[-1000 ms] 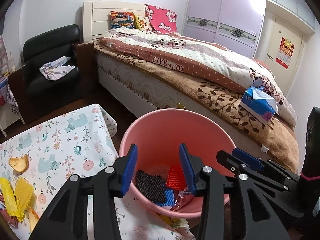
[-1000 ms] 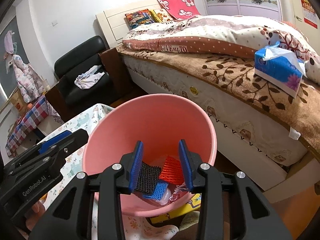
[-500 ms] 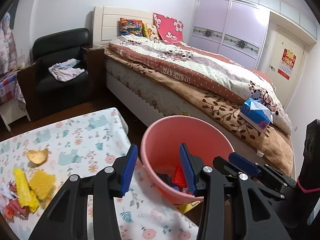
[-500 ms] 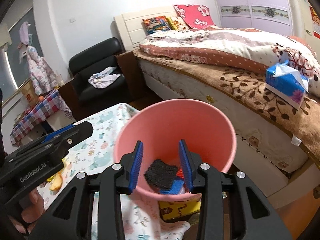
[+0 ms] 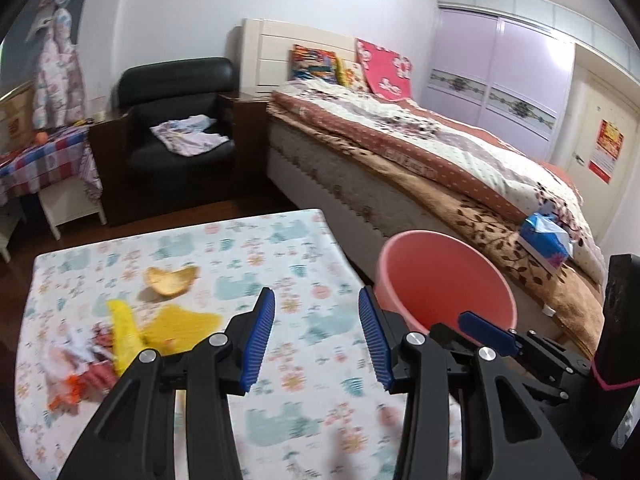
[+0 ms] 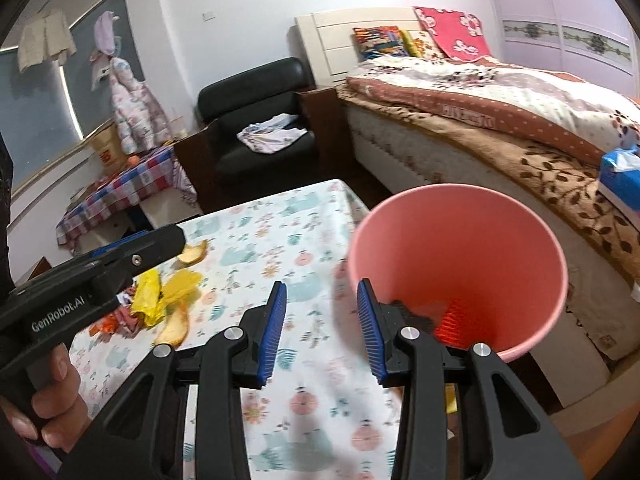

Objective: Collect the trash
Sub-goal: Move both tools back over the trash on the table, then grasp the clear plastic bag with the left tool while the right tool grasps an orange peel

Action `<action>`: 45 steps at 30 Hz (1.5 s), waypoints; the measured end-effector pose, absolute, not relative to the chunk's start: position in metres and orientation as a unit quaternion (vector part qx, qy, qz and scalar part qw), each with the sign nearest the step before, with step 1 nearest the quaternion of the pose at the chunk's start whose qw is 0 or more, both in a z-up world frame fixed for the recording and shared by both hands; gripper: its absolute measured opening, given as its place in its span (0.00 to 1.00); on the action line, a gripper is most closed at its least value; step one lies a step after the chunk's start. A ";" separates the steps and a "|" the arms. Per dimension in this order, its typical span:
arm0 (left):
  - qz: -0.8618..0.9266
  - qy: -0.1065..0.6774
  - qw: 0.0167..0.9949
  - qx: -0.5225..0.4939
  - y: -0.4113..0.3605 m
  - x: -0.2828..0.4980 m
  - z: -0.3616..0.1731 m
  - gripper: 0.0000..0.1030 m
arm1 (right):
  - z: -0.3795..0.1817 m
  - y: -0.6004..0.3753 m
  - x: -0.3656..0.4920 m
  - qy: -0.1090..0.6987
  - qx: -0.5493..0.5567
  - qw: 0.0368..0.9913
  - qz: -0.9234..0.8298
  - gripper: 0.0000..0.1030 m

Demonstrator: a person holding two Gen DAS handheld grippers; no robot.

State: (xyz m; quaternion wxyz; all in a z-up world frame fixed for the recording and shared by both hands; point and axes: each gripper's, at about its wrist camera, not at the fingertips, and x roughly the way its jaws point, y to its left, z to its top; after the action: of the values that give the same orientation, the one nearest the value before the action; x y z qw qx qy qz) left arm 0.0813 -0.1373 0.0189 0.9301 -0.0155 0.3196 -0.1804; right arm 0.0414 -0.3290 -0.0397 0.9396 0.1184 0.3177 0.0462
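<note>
Inside the pink bin (image 6: 460, 240) some trash was seen; yellow wrappers (image 5: 120, 328) remained on the worktop (image 5: 304, 320); both grippers' fingers (image 5: 260, 332) stood apart, empty.

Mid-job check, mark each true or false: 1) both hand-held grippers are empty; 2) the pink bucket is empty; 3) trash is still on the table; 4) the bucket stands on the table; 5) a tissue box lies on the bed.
1) True: the left hand-held gripper and right hand-held gripper hold nothing.
2) False: the pink bucket holds red and black pieces.
3) True: yellow wrappers and peel lie on the table.
4) False: it stands beside the table, toward the bed.
5) True: blue tissue box.
</note>
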 end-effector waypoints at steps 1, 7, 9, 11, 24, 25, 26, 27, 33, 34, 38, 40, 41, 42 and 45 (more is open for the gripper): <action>-0.171 0.318 0.932 -0.019 -0.127 0.080 0.019 0.42 | -0.040 -0.325 0.042 0.319 0.118 0.939 0.052 0.36; -0.127 0.318 0.939 -0.034 -0.079 0.077 0.015 0.42 | -0.041 -0.302 0.044 0.322 0.112 0.937 0.081 0.36; -0.108 0.322 0.940 -0.039 -0.059 0.076 0.011 0.42 | -0.041 -0.293 0.045 0.322 0.111 0.936 0.091 0.36; -0.092 0.325 0.940 -0.044 -0.044 0.076 0.008 0.42 | -0.042 -0.285 0.046 0.325 0.113 0.933 0.104 0.36; 0.031 0.355 0.931 -0.079 0.073 0.061 -0.031 0.42 | -0.056 -0.227 0.065 0.355 0.083 0.916 0.168 0.36; 0.041 0.362 0.927 -0.085 0.082 0.061 -0.037 0.42 | -0.057 -0.222 0.067 0.357 0.080 0.914 0.172 0.36; 0.046 0.367 0.925 -0.090 0.088 0.061 -0.041 0.42 | -0.058 -0.220 0.067 0.358 0.079 0.914 0.174 0.36; 0.049 0.371 0.923 -0.094 0.092 0.061 -0.044 0.42 | -0.059 -0.216 0.068 0.361 0.076 0.912 0.178 0.36; 0.051 0.393 0.910 -0.122 0.106 0.070 -0.062 0.42 | -0.065 -0.208 0.072 0.370 0.068 0.909 0.180 0.36; 0.047 0.394 0.909 -0.128 0.106 0.072 -0.063 0.42 | -0.065 -0.208 0.073 0.372 0.069 0.908 0.180 0.36; 0.040 0.385 0.912 -0.137 0.105 0.081 -0.059 0.42 | -0.069 -0.205 0.076 0.377 0.067 0.906 0.178 0.36; 0.042 0.380 0.914 -0.133 0.104 0.089 -0.056 0.43 | -0.071 -0.203 0.078 0.380 0.066 0.905 0.179 0.36; 0.042 0.379 0.915 -0.134 0.104 0.092 -0.055 0.44 | -0.072 -0.203 0.079 0.380 0.065 0.905 0.180 0.36; 0.045 0.381 0.914 -0.131 0.105 0.095 -0.056 0.45 | -0.072 -0.201 0.080 0.381 0.064 0.904 0.181 0.36; 0.050 0.398 0.907 -0.128 0.108 0.104 -0.065 0.46 | -0.075 -0.197 0.084 0.385 0.063 0.902 0.184 0.36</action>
State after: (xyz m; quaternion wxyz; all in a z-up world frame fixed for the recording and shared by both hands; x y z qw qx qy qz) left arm 0.1043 0.1076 -0.0653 0.9069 -0.1283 0.3982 0.0496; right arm 0.0845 -0.1972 -0.0748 0.9022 0.0634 0.3846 0.1844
